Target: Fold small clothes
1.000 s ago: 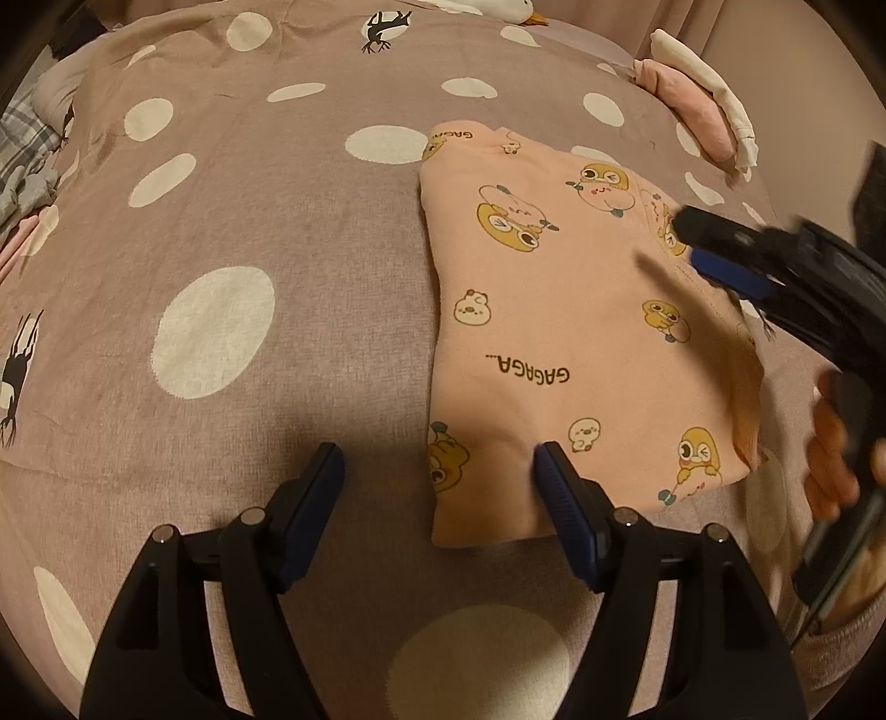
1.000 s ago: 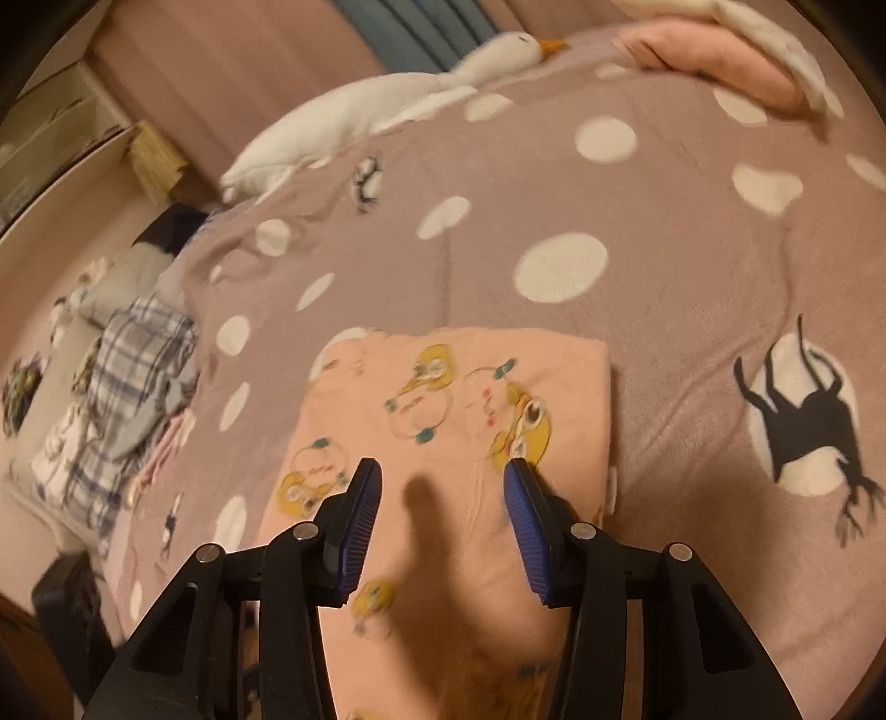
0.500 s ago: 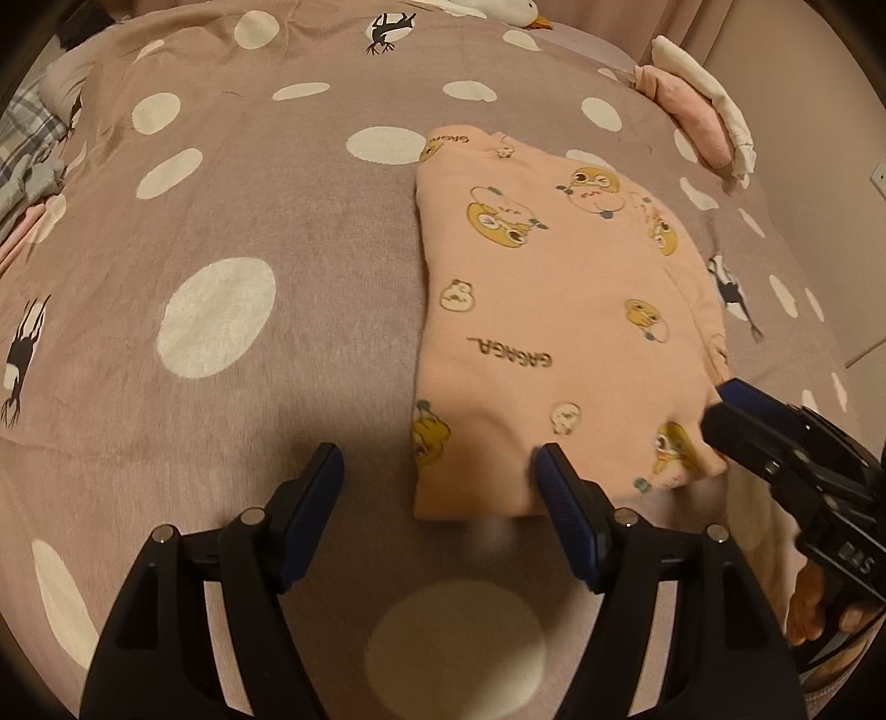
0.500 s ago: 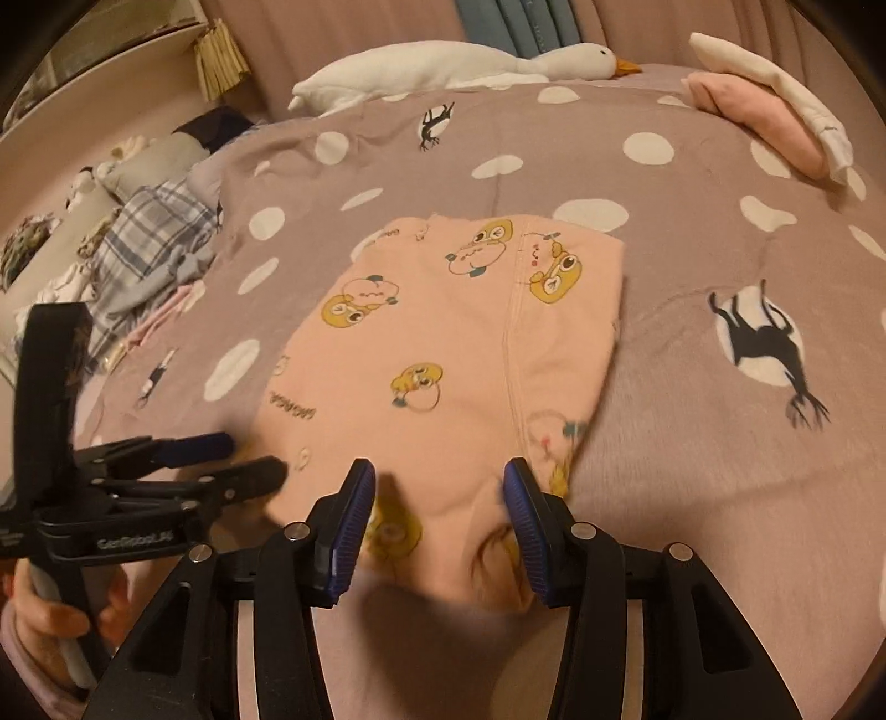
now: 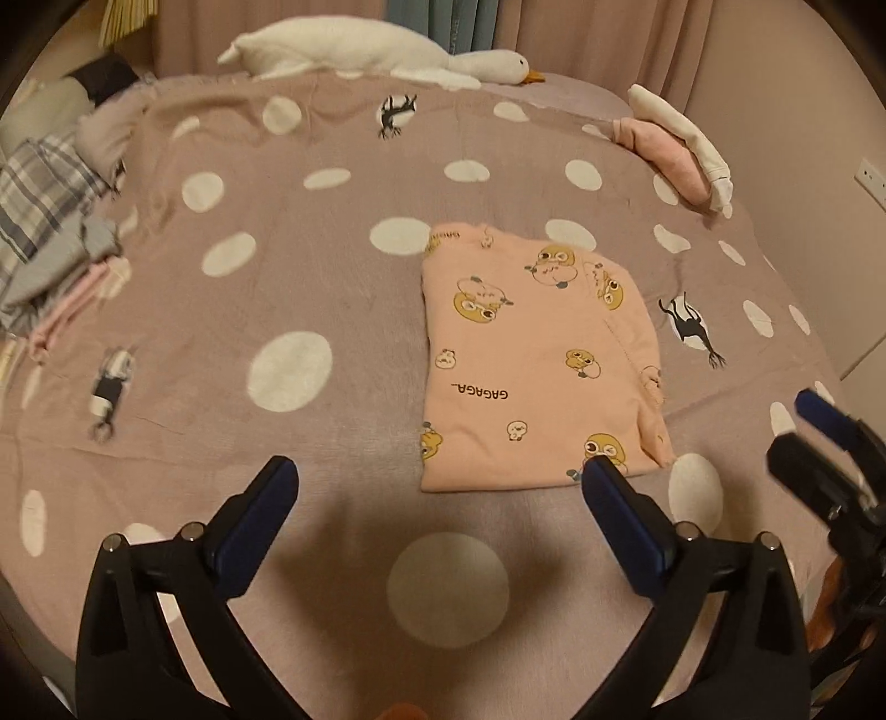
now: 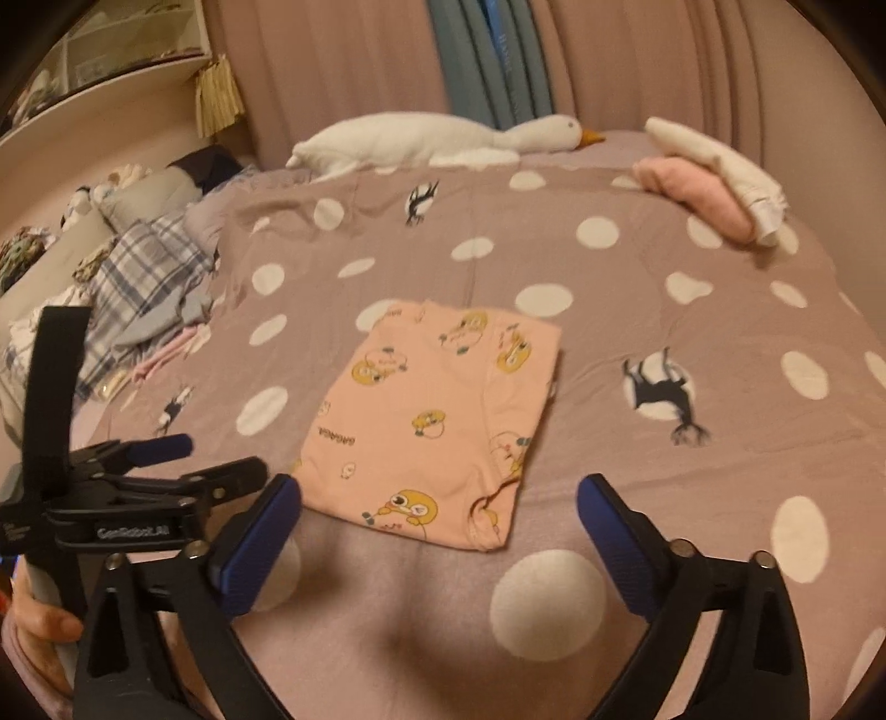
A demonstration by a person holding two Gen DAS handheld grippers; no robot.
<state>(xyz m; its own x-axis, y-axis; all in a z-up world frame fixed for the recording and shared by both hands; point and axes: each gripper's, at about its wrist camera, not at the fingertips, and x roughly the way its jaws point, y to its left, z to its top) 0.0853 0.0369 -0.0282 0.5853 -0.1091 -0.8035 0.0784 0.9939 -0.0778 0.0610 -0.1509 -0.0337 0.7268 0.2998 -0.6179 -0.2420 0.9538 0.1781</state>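
A peach garment (image 5: 531, 360) printed with yellow ducks lies folded in a flat rectangle on the spotted brown bedspread (image 5: 288, 310). My left gripper (image 5: 437, 471) hovers above the bed just short of the garment's near edge. Its jaws are opening wide, with nothing between them. In the right wrist view the same garment (image 6: 437, 421) lies ahead of my right gripper (image 6: 440, 490). That gripper's jaws are also opening and hold nothing. The left gripper (image 6: 213, 457) shows at the left there, held by a hand. The right gripper (image 5: 819, 443) shows at the right edge of the left wrist view.
A white goose plush (image 5: 376, 50) lies along the head of the bed. Folded pink and white clothes (image 5: 681, 144) are stacked at the back right. A heap of plaid and grey clothes (image 5: 44, 221) sits at the left edge. Curtains (image 6: 387, 61) hang behind.
Both grippers have drawn back and up from the garment and their jaws have spread much wider. The garment stays folded on the bed.
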